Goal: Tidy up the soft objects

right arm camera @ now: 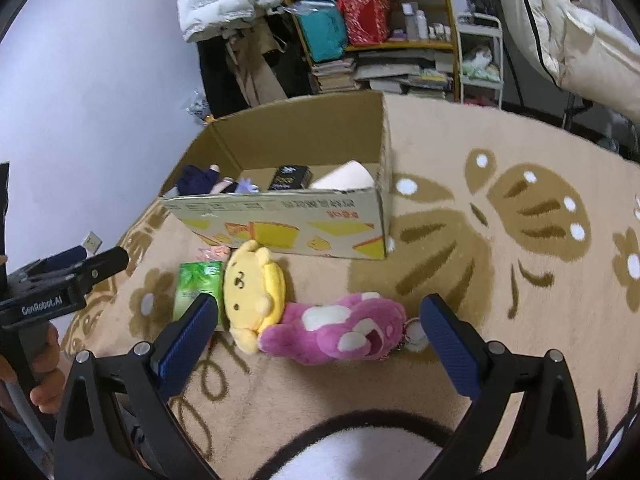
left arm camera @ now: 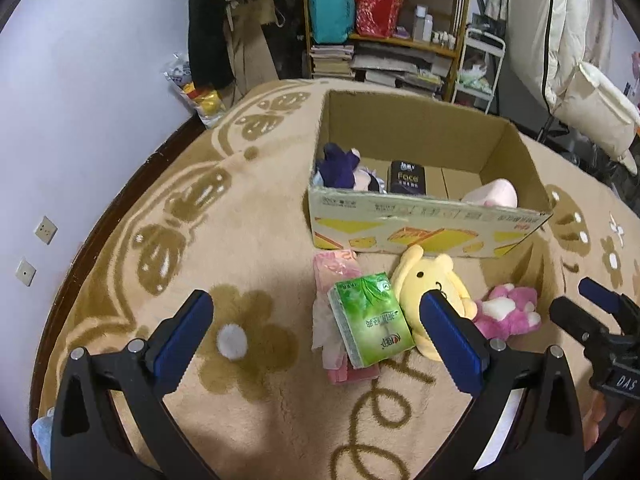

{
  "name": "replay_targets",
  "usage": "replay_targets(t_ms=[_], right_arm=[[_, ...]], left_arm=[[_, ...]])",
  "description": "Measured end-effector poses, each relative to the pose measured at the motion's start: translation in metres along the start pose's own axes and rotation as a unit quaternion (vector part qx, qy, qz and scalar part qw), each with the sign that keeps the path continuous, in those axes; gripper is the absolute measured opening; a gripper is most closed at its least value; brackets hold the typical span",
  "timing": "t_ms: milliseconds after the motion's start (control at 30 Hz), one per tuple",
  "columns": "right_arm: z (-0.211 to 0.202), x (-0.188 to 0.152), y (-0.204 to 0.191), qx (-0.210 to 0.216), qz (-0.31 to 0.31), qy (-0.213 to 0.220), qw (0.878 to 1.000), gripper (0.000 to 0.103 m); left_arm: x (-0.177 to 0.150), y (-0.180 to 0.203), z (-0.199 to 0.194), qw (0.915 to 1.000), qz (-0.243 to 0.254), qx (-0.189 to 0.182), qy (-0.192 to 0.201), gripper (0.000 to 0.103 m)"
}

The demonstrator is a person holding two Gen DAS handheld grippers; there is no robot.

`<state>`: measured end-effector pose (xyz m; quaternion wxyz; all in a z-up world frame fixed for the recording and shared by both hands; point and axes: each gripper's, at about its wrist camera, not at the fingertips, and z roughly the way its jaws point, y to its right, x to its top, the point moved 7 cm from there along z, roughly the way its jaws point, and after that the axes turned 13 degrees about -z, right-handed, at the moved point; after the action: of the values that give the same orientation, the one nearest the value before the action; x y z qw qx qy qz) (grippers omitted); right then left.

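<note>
- Left tongs (left arm camera: 316,322) gape wide over the rug (left arm camera: 248,240), gripping nothing; the green pack (left arm camera: 370,322) sits in the gap, nearer the right pad.
- Right tongs (right arm camera: 318,322) are also wide open and empty, with the pink plush (right arm camera: 340,332) lying between the pads and not touching either.
- Left wrist view: the box (left arm camera: 424,226) stands at 12 o'clock of the pack, open at the top. Inside are a purple doll (left arm camera: 340,168), a dark pack (left arm camera: 408,178) and a pale pink plush (left arm camera: 496,194).
- Still out on the rug, just in front of the box: a pink wrapped bundle (left arm camera: 332,276) under the green pack, the yellow plush (left arm camera: 432,284) at its 3 o'clock, and the pink plush touching the yellow one further right.
- Handling, as I judge it: both plushes look light and squashy, so a firm pinch across the body should hold; the pads will sink in. The green pack is film-wrapped, probably slippery and half-soft; take it across its narrow width, mid-length.
- Right wrist view: the pink plush's long axis runs 9 to 3 o'clock, pale feet towards 3, a small charm (right arm camera: 414,334) at that end. The yellow plush runs 12 to 6, head towards the box.
- Green pack in the left view: long axis roughly 11 to 5 o'clock.
</note>
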<state>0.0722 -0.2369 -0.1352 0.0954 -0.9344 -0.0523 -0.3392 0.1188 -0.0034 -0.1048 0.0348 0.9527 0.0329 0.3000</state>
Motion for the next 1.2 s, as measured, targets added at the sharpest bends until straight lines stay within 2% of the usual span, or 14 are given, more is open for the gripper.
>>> replay_targets(t_ms=[300,400,600,1200], right_arm=[[0.03,-0.011,0.016,-0.001,0.037,-0.037,0.999,0.103],[0.04,-0.016,0.022,-0.023,0.037,-0.059,0.997,0.103],[0.054,-0.025,0.033,-0.028,0.058,-0.086,0.994,0.103],[0.082,-0.043,0.055,-0.011,0.1,-0.12,0.988,0.103]], left_arm=[[-0.008,0.01,0.03,0.9991,0.009,0.002,-0.041,0.102],[-0.01,0.012,0.041,0.9984,0.012,0.008,-0.054,0.102],[-0.012,0.016,0.057,0.9972,0.017,0.011,-0.072,0.102],[-0.023,0.019,0.093,0.9929,0.024,0.014,-0.115,0.102]])
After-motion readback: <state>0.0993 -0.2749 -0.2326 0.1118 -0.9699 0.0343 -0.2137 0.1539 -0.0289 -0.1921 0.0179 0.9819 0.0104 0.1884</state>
